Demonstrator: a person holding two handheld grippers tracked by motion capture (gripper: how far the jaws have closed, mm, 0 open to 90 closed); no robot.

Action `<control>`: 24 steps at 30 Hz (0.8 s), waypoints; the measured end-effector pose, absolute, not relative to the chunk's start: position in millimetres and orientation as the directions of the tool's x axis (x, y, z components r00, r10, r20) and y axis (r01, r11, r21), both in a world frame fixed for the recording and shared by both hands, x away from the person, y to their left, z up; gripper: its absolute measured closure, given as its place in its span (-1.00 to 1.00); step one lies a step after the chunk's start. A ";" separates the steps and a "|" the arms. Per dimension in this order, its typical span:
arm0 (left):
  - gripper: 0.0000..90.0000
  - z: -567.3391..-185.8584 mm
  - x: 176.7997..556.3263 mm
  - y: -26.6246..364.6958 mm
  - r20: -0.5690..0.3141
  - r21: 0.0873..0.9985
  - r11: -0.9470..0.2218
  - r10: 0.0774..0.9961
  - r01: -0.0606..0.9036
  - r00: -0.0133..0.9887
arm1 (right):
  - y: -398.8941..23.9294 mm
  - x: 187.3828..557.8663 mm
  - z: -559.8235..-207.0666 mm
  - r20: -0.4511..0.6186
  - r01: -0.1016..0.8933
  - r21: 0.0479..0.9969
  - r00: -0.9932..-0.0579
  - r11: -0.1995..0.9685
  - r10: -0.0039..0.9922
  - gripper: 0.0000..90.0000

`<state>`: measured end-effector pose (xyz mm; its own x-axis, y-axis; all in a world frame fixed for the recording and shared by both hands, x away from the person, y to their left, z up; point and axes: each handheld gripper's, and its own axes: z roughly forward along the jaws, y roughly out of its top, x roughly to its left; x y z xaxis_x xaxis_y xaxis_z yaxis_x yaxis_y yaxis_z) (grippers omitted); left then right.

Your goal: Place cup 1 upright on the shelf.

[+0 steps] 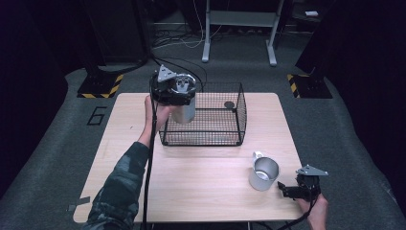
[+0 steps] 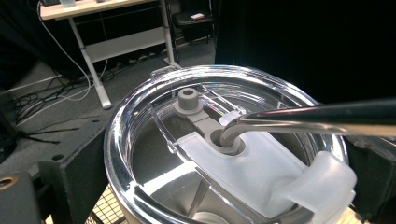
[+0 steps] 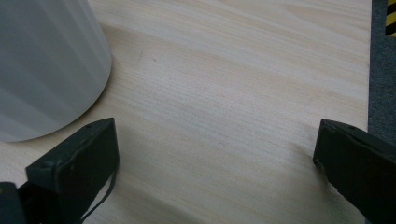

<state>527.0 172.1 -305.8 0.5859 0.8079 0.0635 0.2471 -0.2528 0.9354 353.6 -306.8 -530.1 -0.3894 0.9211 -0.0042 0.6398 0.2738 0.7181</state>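
Left tool (image 1: 174, 96) clamped on lidded steel tumbler (image 1: 184, 108), held above wire basket (image 1: 238, 117) rim, upper centre of high view. Smooth wall slippery, rigid; clear lid (image 2: 224, 154) and straw (image 2: 299, 116) delicate, so you grip body, not lid. Right tool (image 1: 289, 190) released, lower right, beside steel mug (image 1: 264, 173) on worktop (image 1: 191, 182).

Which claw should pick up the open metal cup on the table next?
Right. The right claw rests open on the table, just beside the metal cup, nothing between its jaws. The left claw is up at the wire basket, holding the lidded tumbler.
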 end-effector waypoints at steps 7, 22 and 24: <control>-0.91 -314.0 534.9 166.6 0.060 0.931 -0.254 0.815 0.262 0.576 | -306.8 353.6 -530.1 -0.004 0.640 0.718 -0.389 0.273 0.921 -1.00; -0.91 -333.2 549.4 163.6 0.049 0.919 -0.253 0.834 0.302 0.550 | -306.8 353.7 -530.2 -0.004 0.639 0.719 -0.389 0.273 0.921 -1.00; -0.91 -335.5 550.9 163.6 0.048 0.919 -0.251 0.837 0.304 0.545 | -306.8 353.7 -530.2 -0.004 0.639 0.718 -0.389 0.274 0.921 -1.00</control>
<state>550.9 163.6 -335.5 0.5451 0.8370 0.0480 0.3040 -0.2507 0.9191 353.7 -306.8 -530.2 -0.3893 0.9211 -0.0043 0.6395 0.2736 0.7185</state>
